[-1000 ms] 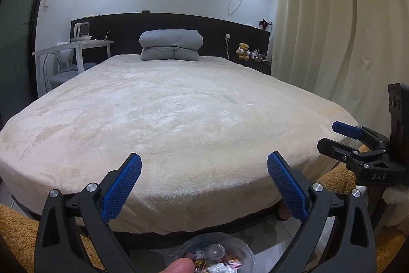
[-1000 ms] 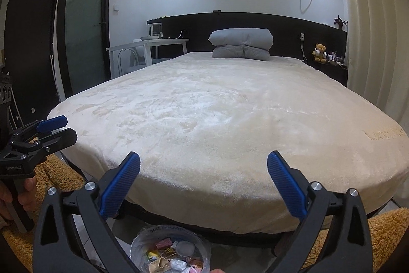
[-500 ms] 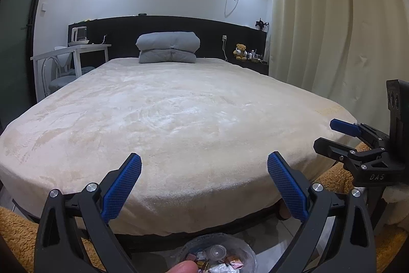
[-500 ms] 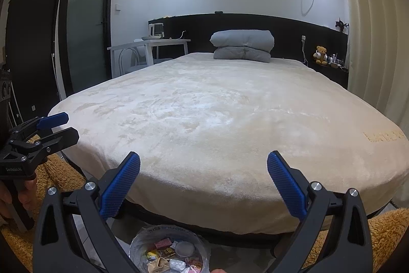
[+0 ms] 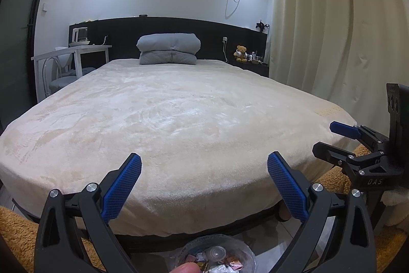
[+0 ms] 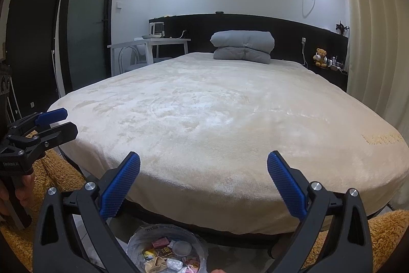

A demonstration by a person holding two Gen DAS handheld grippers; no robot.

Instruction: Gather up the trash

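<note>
Both grippers hover at the foot of a cream-blanketed bed (image 5: 179,124). The left gripper (image 5: 204,186) and the right gripper (image 6: 203,184) each have blue-padded jaws spread wide, gripping nothing. Below them on the floor stands a plastic-lined trash bin (image 6: 166,251) holding wrappers and a small cup lid (image 6: 182,248).

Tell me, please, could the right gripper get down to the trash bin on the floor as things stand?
Probably yes: the right gripper is open and empty, the trash bin sits just below it, and nothing shows between them.
</note>
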